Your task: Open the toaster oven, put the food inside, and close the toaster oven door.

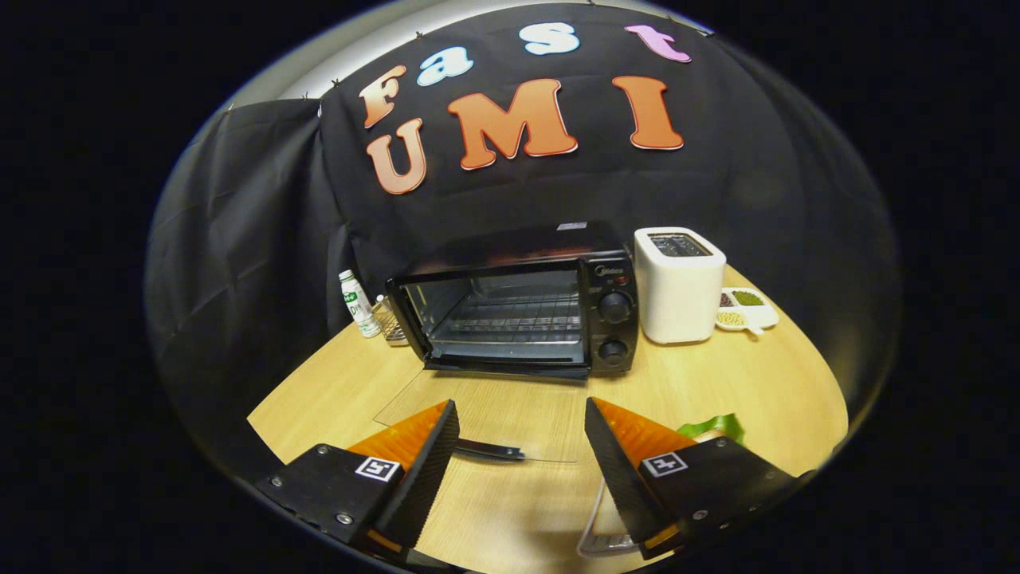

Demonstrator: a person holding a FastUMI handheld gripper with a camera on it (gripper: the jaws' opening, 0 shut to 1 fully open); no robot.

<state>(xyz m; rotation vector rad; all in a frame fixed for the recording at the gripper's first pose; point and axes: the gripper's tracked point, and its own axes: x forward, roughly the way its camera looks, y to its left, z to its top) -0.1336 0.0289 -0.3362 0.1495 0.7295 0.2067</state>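
Nearest the camera, the tongs (522,470) stand wide apart with nothing between their fingers, one at lower left of the frame, the other at lower right, both hovering over the wooden tabletop (749,375).

Between and just beyond the fingertips lies the glass door (486,410) of the toaster oven (518,307), dropped flat onto the tabletop, its dark handle (488,450) running crosswise close to the left finger's tip. So the oven already stands open: the cavity with its wire rack (518,319) faces the tongs squarely from the middle of the frame, straight ahead along the fingers' line.

The food seems to be off to the lower right. A green, leaf-like edge (717,425) peeps out just behind the right finger, and a pale plate rim (594,538) shows beneath that finger; what lies on it I cannot tell, as the finger hides most of it. By my reckoning the coming move turns on this: the food sits right of and under the tongs, while the oven mouth lies dead ahead, so the hand must swing right and down first, then carry forward over the lowered door.

A white toaster (679,283) stands just right of the oven, and a small bottle (356,303) to its left.
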